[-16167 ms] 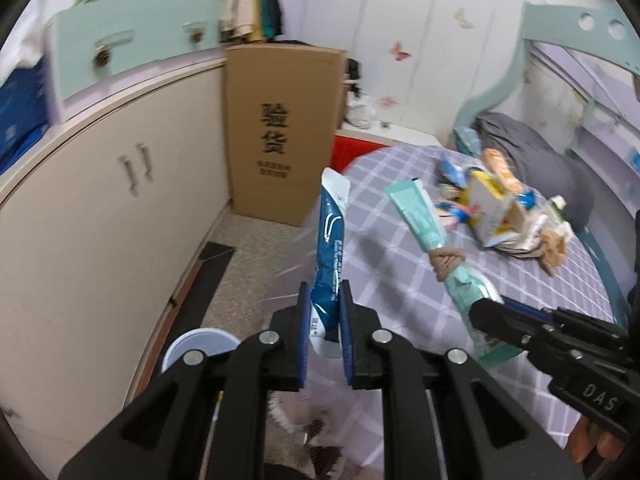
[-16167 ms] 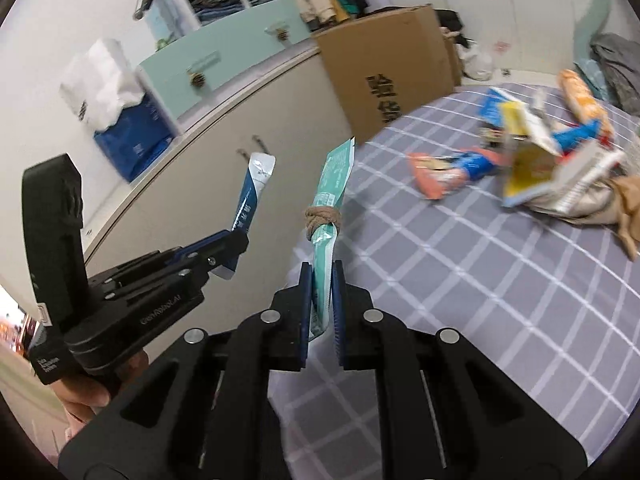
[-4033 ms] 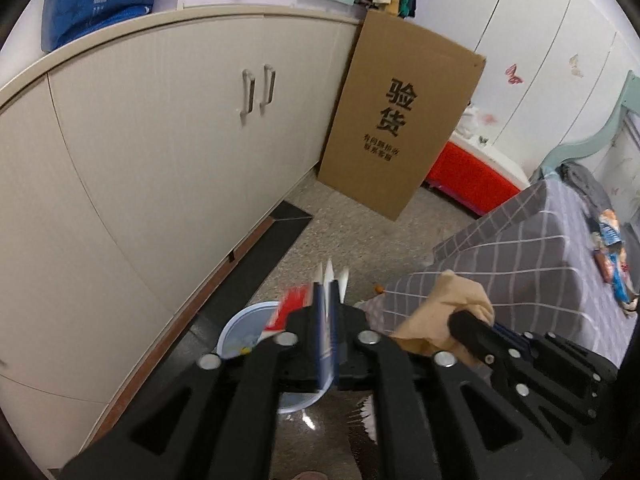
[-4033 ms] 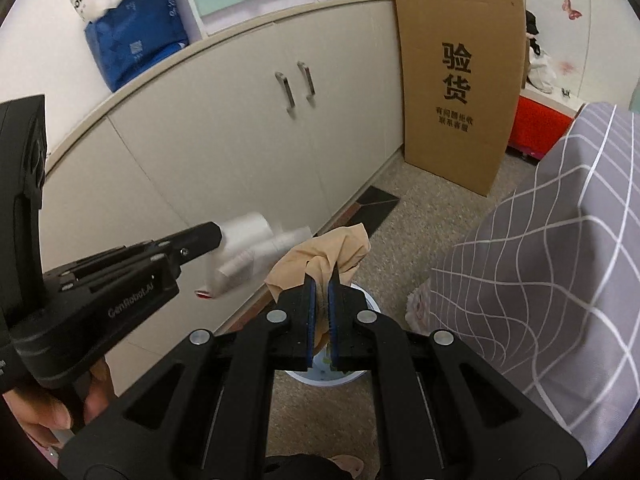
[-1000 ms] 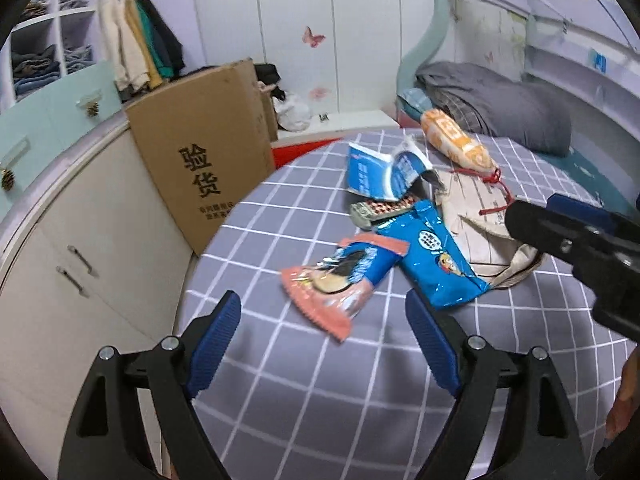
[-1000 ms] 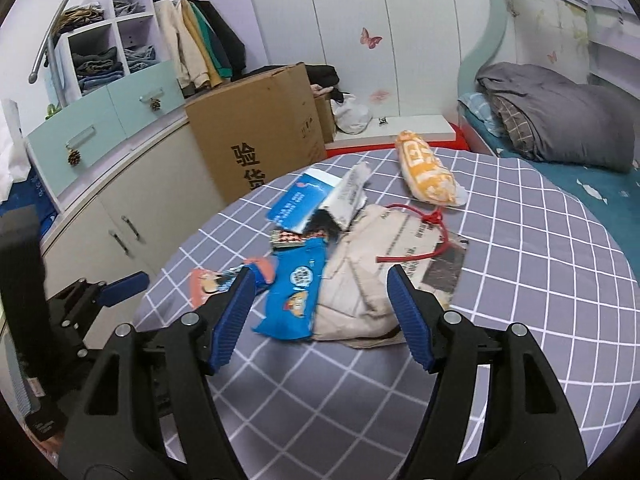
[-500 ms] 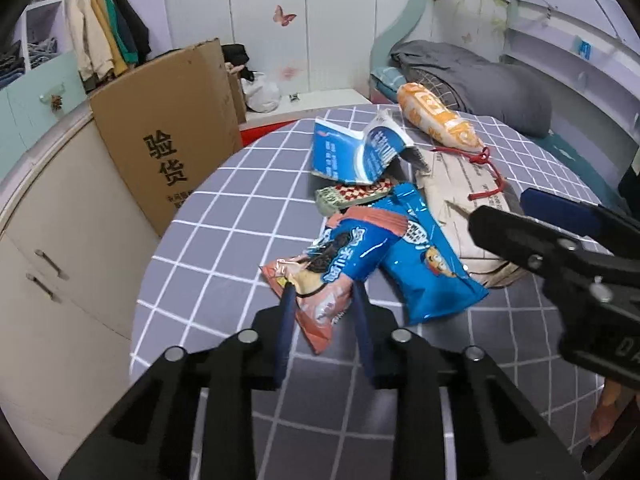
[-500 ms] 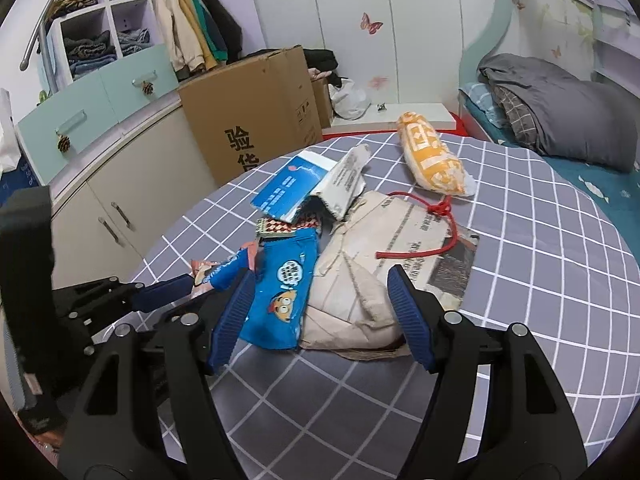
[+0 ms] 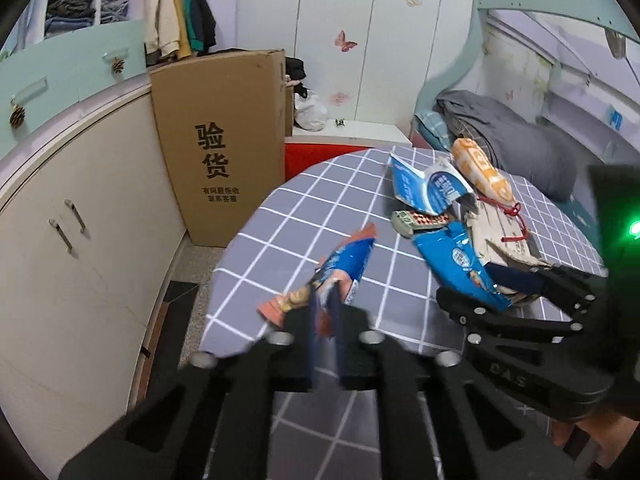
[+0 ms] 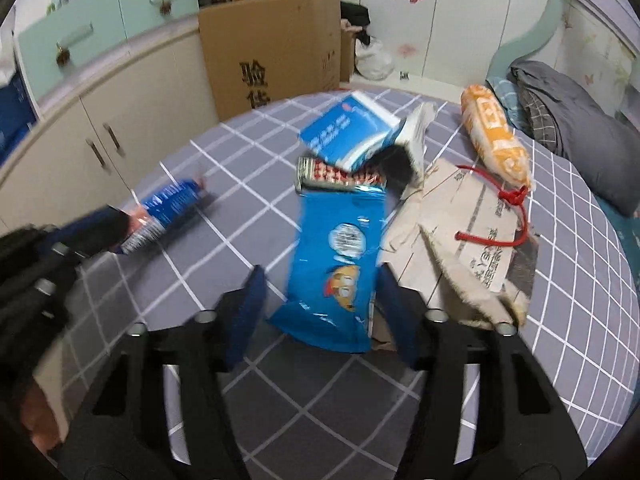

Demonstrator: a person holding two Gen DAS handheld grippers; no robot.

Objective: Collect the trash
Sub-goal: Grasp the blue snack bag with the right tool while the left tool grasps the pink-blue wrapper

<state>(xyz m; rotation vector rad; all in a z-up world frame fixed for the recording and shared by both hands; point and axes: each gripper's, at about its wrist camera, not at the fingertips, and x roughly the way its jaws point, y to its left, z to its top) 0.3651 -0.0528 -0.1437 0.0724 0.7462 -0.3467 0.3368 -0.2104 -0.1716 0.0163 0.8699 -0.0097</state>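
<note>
Trash lies on a round table with a grey checked cloth. My left gripper is shut on the near end of a red and blue snack wrapper, also seen in the right wrist view. My right gripper is open, its jaws on either side of a blue snack bag that lies flat. Behind the bag lie a checked wrapper, a torn blue and white box, a beige paper bag with a red cord and an orange packet.
A tall cardboard box leans on cream cupboards to the left of the table. A bed with grey bedding stands behind the table on the right. Floor shows between table and cupboards.
My left gripper has shut on the red and blue wrapper and raised it. My right gripper has moved down to the blue bag, still open.
</note>
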